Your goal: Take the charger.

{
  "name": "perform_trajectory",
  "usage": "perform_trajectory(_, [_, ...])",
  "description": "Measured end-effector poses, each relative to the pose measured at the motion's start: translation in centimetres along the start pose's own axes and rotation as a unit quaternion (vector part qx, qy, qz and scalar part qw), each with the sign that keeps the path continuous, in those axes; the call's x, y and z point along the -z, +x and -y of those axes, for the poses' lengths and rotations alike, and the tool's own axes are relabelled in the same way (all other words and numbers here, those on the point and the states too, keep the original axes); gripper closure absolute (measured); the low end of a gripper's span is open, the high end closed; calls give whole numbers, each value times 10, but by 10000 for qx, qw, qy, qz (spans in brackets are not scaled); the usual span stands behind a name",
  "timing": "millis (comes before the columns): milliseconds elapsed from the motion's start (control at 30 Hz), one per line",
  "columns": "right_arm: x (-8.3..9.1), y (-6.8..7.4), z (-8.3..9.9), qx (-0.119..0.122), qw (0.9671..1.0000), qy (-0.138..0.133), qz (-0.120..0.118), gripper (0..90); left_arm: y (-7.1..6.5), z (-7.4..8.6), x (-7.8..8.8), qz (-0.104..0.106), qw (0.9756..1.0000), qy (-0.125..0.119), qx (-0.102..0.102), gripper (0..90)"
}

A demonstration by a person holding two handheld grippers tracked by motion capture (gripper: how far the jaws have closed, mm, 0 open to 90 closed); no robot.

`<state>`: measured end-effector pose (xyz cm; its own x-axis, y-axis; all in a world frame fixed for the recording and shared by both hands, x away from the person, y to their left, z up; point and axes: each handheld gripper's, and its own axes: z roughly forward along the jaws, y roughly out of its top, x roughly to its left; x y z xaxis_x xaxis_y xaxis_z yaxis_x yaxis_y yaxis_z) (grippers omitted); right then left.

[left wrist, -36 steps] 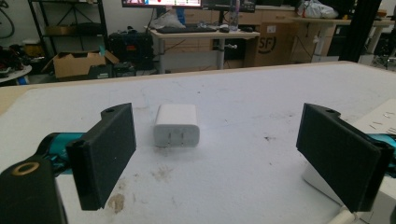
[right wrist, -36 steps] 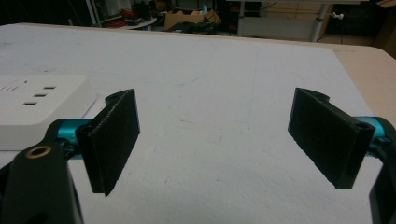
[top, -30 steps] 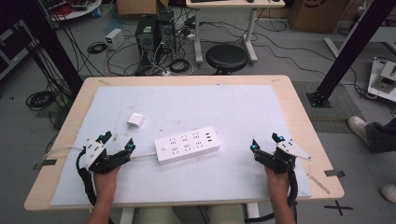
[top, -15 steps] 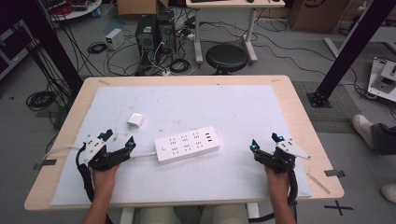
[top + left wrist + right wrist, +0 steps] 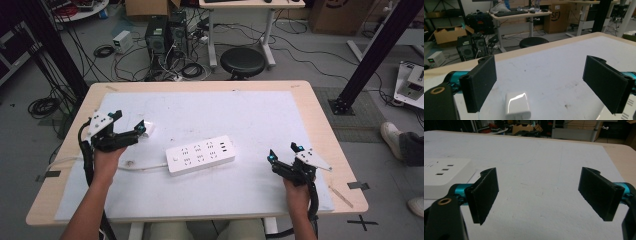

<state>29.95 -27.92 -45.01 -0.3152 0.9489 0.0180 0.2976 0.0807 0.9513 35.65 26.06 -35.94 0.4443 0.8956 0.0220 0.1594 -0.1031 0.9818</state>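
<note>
Pale wood forms the table (image 5: pixel 320 107), and a white mat (image 5: pixel 235 115) covers most of its top, marked here and there with faint smudges. Beyond the far edge, the floor holds a black round stool (image 5: pixel 243 61), computer towers (image 5: pixel 156 34) and a tangle of cables that is hard to sort out in the dim light.

A white power strip (image 5: pixel 200 154) lies near the middle of the mat, slightly angled, its cord running off to the left toward the table edge. In the right gripper view only one end of the strip (image 5: pixel 445 176) shows, cut off at the left border and partly covered by the near jaw.

The left gripper (image 5: pixel 127 127) is held over the left part of the mat, its jaws spread wide apart and holding nothing. The right gripper (image 5: pixel 285 155) sits near the right front of the mat, well apart from the strip, its jaws also wide open and empty. The person's forearms enter from the bottom edge, cut off by it.

A small white charger block (image 5: pixel 517 105) lies on the mat between the left gripper's open jaws, touching neither pad; its lower end is cut off by the bottom border. In the high view the block (image 5: pixel 148 129) is mostly hidden behind a jaw tip, just a pale sliver.
</note>
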Motion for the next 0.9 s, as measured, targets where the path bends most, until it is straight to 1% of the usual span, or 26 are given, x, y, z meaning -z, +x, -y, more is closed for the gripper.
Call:
perform_trajectory(100, [0, 0, 0, -11, 10000, 2, 11, 170, 5, -18, -8, 180, 9998, -56, 17, 118])
perform_trajectory(167, [0, 0, 0, -31, 10000, 17, 15, 170, 8, -26, -12, 297, 9996, -11, -7, 118])
perform_trajectory(233, [0, 0, 0, -6, 10000, 0, 6, 170, 10, -33, -16, 361, 9993, -47, 8, 118])
perform_trajectory(267, [0, 0, 0, -35, 10000, 20, 19, 170, 12, -35, -18, 391, 9992, -27, 2, 118])
perform_trajectory(333, [0, 0, 0, -20, 10000, 2, 9, 170, 15, -40, -23, 406, 9992, -10, 1, 118])
perform_trajectory(367, [0, 0, 0, -9, 10000, 4, 13, 170, 16, -41, -26, 440, 9990, -46, 45, 118])
perform_trajectory(433, [0, 0, 0, -10, 10000, 14, 22, 170, 18, -41, -28, 478, 9988, -48, 56, 118])
perform_trajectory(467, [0, 0, 0, 0, 10000, 1, 21, 170, 21, -37, -37, 485, 9987, 85, 128, 118])
perform_trajectory(600, [0, 0, 0, -8, 10000, 18, 20, 170, 22, -30, -49, 536, 9980, 338, 76, 118])
perform_trajectory(733, [0, 0, 0, 3, 10000, 35, 24, 171, 23, -23, -61, 522, 9972, 524, 130, 118])
perform_trajectory(900, [-1, 1, 0, -3, 10000, 58, 28, 170, 24, -14, -72, 461, 9949, 881, 185, 118])
